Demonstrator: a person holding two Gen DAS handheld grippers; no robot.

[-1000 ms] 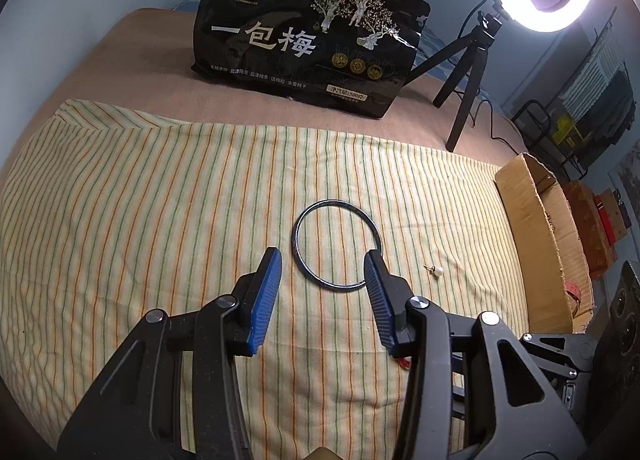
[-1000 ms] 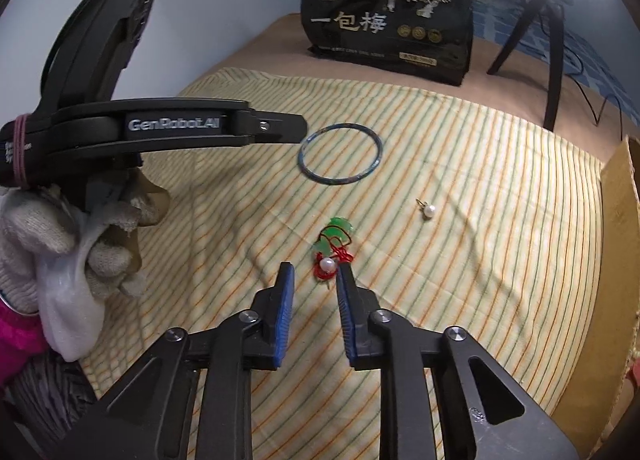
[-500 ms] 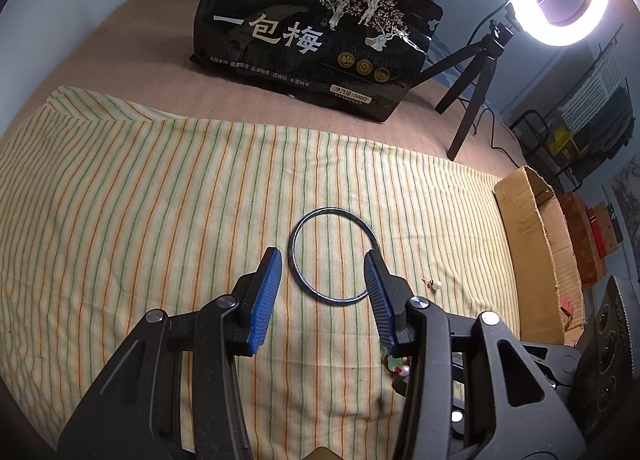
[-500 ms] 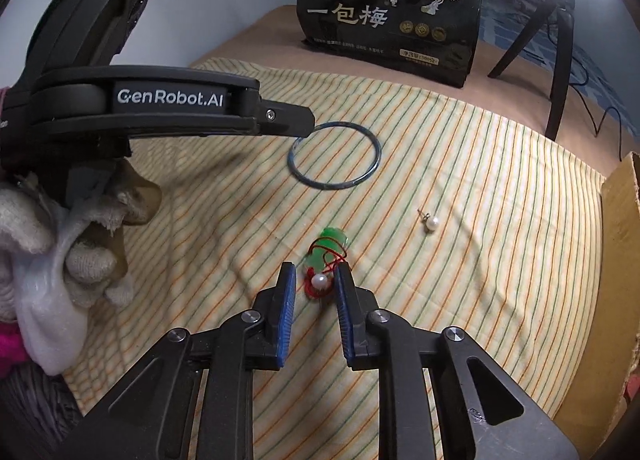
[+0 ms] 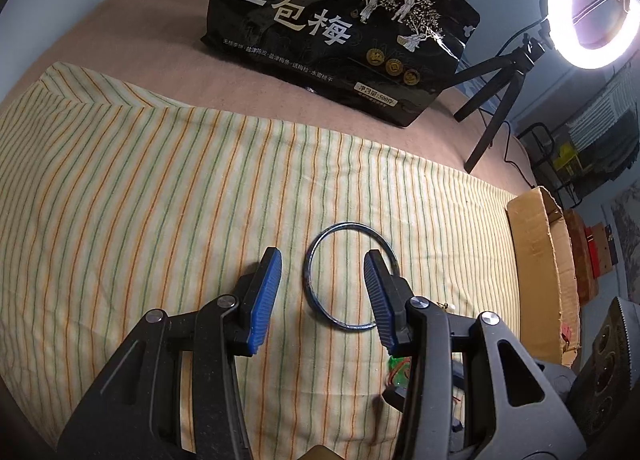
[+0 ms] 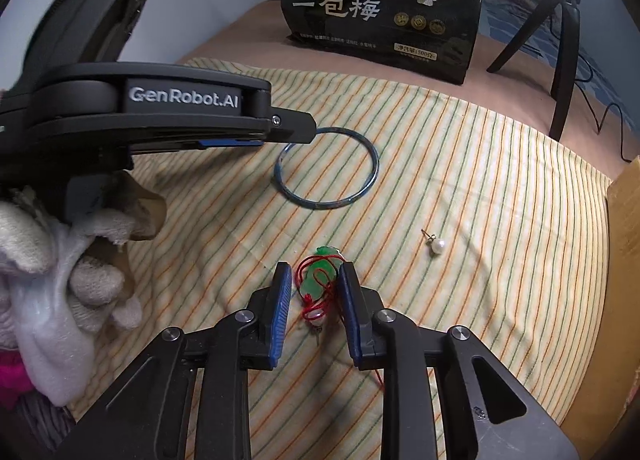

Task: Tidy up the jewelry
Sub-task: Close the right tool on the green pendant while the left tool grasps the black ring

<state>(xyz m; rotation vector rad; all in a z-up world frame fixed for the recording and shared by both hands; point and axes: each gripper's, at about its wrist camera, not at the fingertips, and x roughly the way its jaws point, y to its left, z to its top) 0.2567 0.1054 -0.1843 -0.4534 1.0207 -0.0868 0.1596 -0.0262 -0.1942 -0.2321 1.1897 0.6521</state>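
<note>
A thin blue bangle (image 5: pixel 310 280) lies flat on the striped cloth (image 5: pixel 160 200). My left gripper (image 5: pixel 324 284) hovers open over it, its right finger covering the ring's right edge. In the right wrist view the same bangle (image 6: pixel 376 164) shows beyond the left gripper (image 6: pixel 296 130), which a gloved hand (image 6: pixel 80 260) holds. A green pendant on a red cord (image 6: pixel 316 284), with a small pearl, lies on the cloth between the fingers of my right gripper (image 6: pixel 314 296). Its jaws are opening and the pads do not press on it. A pearl earring (image 6: pixel 438 246) lies to the right.
A black snack bag (image 5: pixel 340 32) stands at the back on the brown bedding. A ring light on a tripod (image 5: pixel 496 100) stands at the back right. A cardboard box (image 5: pixel 536 252) borders the cloth's right edge. The pendant (image 5: pixel 398 372) peeks out under my left gripper's right finger.
My right gripper sank toward the pendant and its jaws spread, so the pendant now lies between them. My left gripper moved forward and down over the bangle.
</note>
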